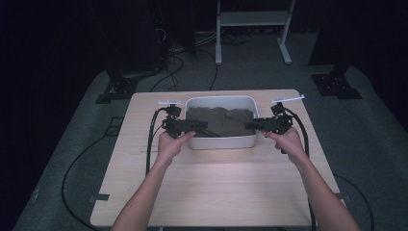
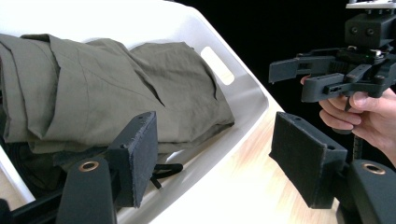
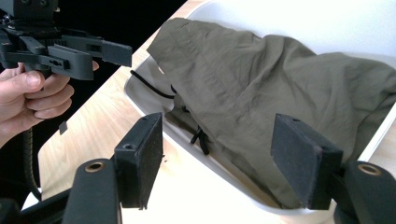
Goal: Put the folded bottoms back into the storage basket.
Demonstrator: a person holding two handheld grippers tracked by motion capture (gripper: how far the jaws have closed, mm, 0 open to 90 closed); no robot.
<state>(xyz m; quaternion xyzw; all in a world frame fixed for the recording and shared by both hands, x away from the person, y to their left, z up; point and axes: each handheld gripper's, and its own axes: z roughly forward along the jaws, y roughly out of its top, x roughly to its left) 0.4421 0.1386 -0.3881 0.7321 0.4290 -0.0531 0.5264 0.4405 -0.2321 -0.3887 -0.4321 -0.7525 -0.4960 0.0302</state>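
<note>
So there's a white tub (image 1: 221,141) sitting toward the far edge of the tabletop (image 1: 211,187), roughly centered between the left and right edges, and it's stuffed with a crumpled olive-green garment (image 1: 219,121). A thin black drawstring (image 3: 148,87) trails off the fabric near the tub's rim in the right gripper view.

The person has both arms reaching in from the near edge. The left gripper (image 1: 195,125) hangs at the tub's left wall, tips poking in over the rim, and the right gripper (image 1: 253,126) does the same at the right wall. They point at each other across the tub.

Both sets of jaws are spread wide with nothing between them. In the left gripper view one pad (image 2: 140,156) sits over the cloth and the other over the bare wood outside. In the right gripper view the pads straddle the rim the same way.
</note>
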